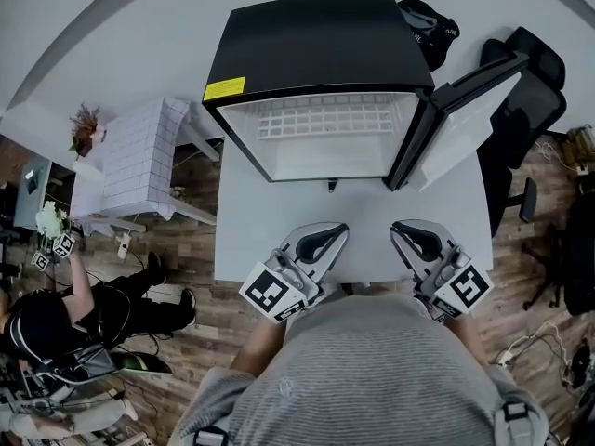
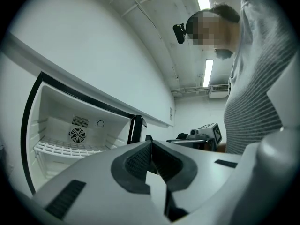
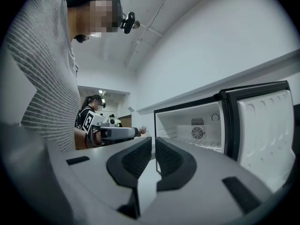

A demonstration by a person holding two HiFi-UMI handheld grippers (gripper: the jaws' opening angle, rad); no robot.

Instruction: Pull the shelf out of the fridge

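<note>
Standing on a white counter (image 1: 270, 221), a black mini fridge (image 1: 316, 40) is seen with its door (image 1: 465, 124) swung open to the right side of the head view. 1 white wire shelf (image 1: 323, 119) is seated inside the fridge cavity, fully within the opening and lying flat on its side rails. A round fan grille (image 2: 77, 135) is seen on the back wall just above the shelf. A yellow label (image 1: 224, 88) is stuck on the fridge top near its front left corner.

2 tools are held at the near edge of the counter, close to the person's grey striped sweater (image 1: 372, 370), well apart from the fridge and from the shelf. The left tool (image 1: 337, 230) is pointed level toward the fridge; its jaws are pressed together at the tips and nothing is held. The right tool (image 1: 398, 228) is held beside it, also level. Its jaws are drawn together with only a thin slit between the pads, and nothing is gripped. Neither tool is touching the counter contents or the shelf.

A seated person (image 1: 56, 314) is seen on the floor side at the far left, and a black office chair (image 1: 521, 91) is placed behind the open door.
</note>
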